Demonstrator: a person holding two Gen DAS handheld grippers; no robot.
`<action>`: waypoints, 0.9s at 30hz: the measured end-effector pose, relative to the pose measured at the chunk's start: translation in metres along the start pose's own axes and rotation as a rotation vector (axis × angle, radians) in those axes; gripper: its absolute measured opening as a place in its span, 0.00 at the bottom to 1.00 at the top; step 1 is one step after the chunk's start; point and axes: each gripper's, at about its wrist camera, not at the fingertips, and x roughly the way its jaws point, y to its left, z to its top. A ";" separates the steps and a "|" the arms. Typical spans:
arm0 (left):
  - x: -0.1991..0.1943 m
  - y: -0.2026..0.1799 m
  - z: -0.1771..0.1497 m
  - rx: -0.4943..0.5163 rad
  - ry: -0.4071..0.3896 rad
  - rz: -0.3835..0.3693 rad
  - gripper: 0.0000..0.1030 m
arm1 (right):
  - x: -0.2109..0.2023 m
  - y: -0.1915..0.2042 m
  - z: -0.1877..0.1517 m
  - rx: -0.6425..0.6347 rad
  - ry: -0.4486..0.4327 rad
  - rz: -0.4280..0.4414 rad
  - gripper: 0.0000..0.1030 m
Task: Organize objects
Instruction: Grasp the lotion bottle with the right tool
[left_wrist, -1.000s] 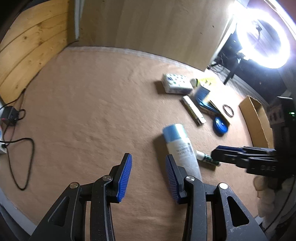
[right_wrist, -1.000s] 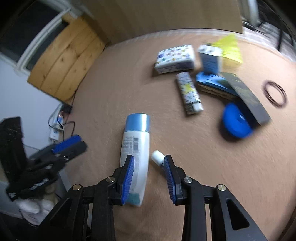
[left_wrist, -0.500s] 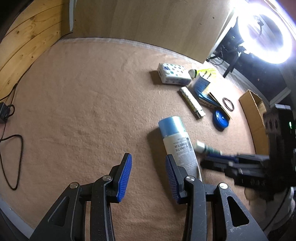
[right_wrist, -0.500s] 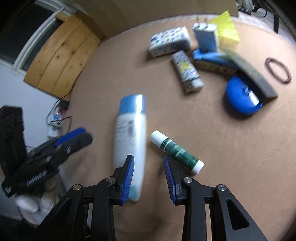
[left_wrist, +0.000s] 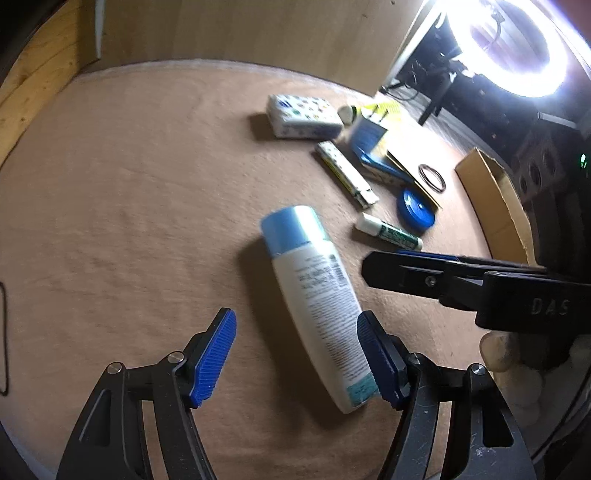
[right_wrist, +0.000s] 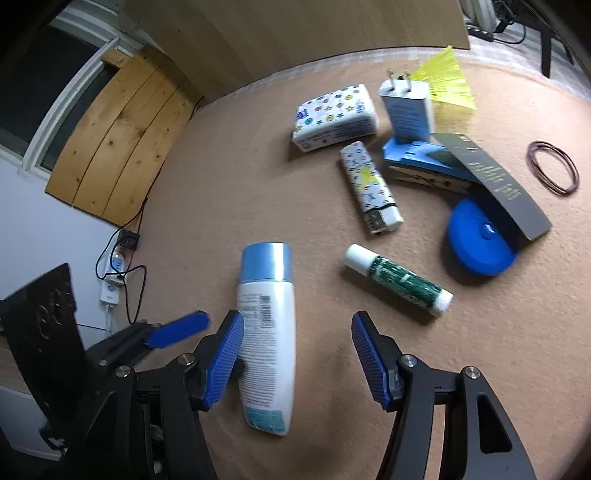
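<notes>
Here the white bottle (left_wrist: 314, 295) with its blue cap lies flat on my tan surface (left_wrist: 129, 221), beside the green glue stick (right_wrist: 399, 280). My left gripper (left_wrist: 295, 354) has just opened, fingers spread around the bottle's base; my right gripper (right_wrist: 297, 354) likewise stands open, gripping nothing.

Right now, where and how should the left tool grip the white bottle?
Grip the white bottle across its body, below the blue cap, coming from above. It lies flat, long axis between the pads of the open left tool, whose jaws have just been opening.
</notes>
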 end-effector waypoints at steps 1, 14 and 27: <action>0.003 -0.001 0.001 -0.002 0.004 -0.012 0.69 | 0.002 0.002 0.000 -0.010 0.010 0.002 0.55; 0.020 -0.002 0.005 -0.030 0.025 -0.076 0.58 | 0.027 0.019 -0.005 -0.058 0.102 0.038 0.55; 0.022 -0.019 0.001 0.006 0.034 -0.093 0.42 | 0.021 0.011 -0.016 -0.063 0.103 0.030 0.45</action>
